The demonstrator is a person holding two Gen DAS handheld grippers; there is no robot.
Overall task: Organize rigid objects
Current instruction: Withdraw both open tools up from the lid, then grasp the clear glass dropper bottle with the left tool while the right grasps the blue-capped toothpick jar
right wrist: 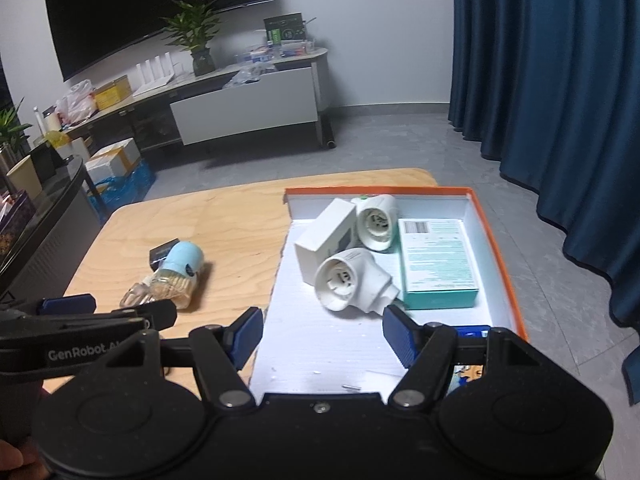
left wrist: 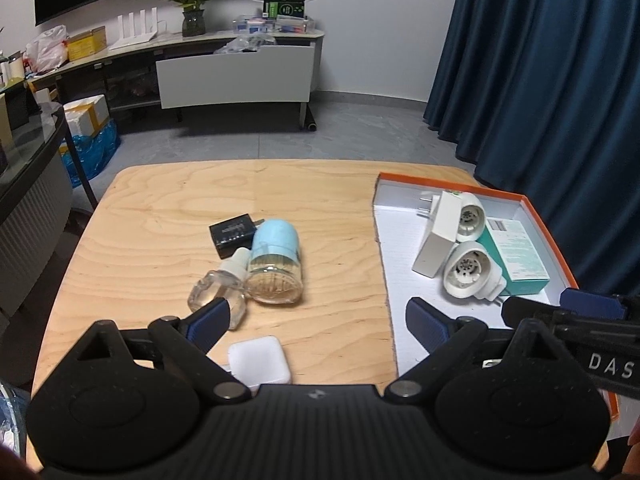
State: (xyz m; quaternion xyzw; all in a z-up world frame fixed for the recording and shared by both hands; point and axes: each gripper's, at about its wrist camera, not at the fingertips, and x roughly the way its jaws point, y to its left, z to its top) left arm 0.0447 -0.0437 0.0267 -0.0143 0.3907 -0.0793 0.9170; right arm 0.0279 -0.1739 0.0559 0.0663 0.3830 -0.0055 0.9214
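Wooden table (left wrist: 160, 240) fills most of the shot. Orange-rimmed box (right wrist: 496, 240) sits at about 3 o'clock on it, with two white plug-in heaters (right wrist: 348, 280), a white carton (right wrist: 324, 236) and a teal carton (right wrist: 436, 264) inside. Around the table's centre: a blue-capped bottle (left wrist: 274, 268) on its side, touching a clear refill bottle (left wrist: 218, 292), black adapter (left wrist: 232, 236) at 12. White charger (left wrist: 260, 360) at 6. Left gripper (left wrist: 316, 320) gapes wide, nothing in it; right gripper (right wrist: 324, 332) hangs over the box, spread, also holding nothing.
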